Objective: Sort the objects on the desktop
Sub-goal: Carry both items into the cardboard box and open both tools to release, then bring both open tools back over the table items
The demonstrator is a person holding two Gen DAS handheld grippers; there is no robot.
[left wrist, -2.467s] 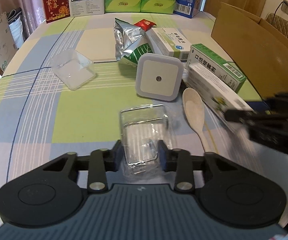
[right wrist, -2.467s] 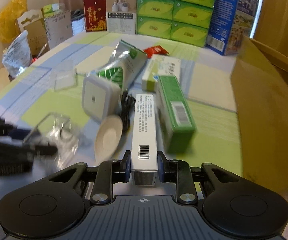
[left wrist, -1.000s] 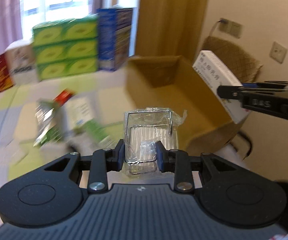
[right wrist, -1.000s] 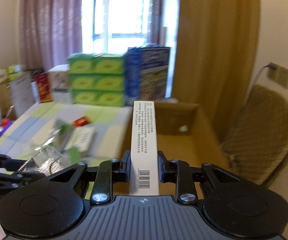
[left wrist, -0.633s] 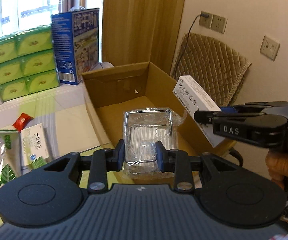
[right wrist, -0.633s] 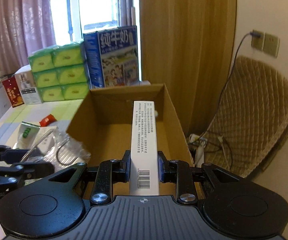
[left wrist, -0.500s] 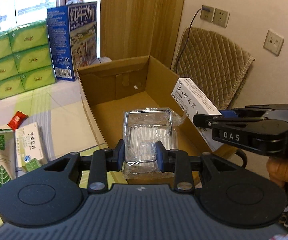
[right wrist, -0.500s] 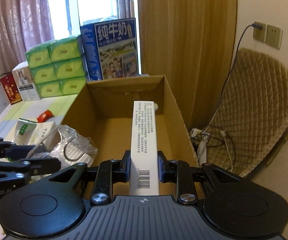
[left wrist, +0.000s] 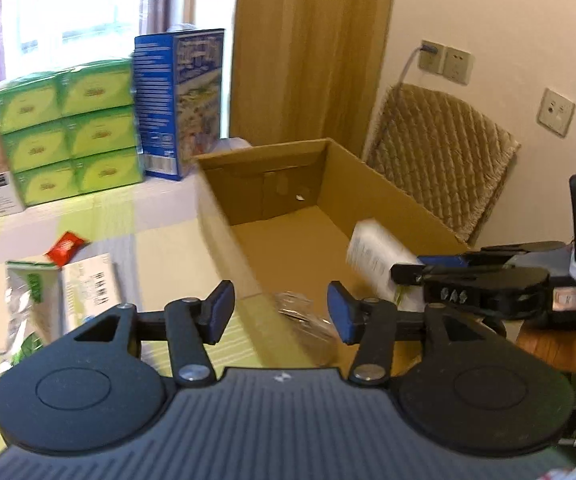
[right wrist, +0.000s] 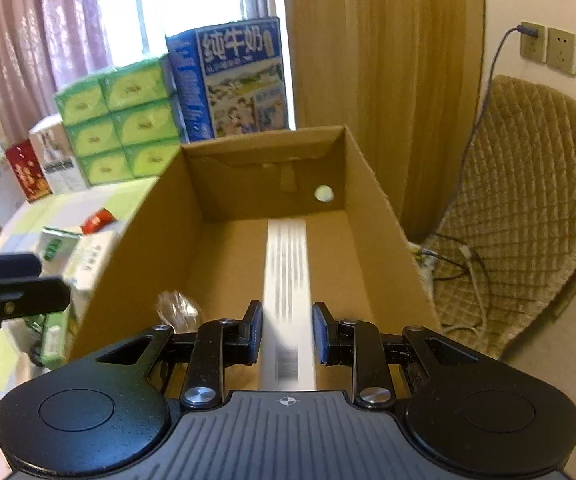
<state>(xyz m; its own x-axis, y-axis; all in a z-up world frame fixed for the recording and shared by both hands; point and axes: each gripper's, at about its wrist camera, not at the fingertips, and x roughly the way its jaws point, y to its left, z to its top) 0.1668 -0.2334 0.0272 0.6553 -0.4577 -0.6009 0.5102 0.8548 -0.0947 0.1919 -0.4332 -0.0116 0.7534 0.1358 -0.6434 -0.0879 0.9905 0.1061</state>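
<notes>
Both hand-held grippers let go since half a second back: left hand-held gripper (left wrist: 278,314) stands wide apart, its clear plastic-wrapped wire rack (left wrist: 306,322) dropping into the brown cardboard box (left wrist: 384,196); right hand-held gripper (right wrist: 287,332) is parted too, long white carton (right wrist: 287,276) sliding free. Either could maybe clip the box wall and bounce onto the worktop (left wrist: 100,216).

Left claw (left wrist: 280,316) is now spreading wide, and the plastic-wrapped wire holder (left wrist: 308,326) it was gripping is dropping, blurred, into the cardboard box (left wrist: 384,184). Right claw (right wrist: 287,334) is parting too, with the white carton (right wrist: 287,280) slipping free, streaked, over the box floor.
</notes>
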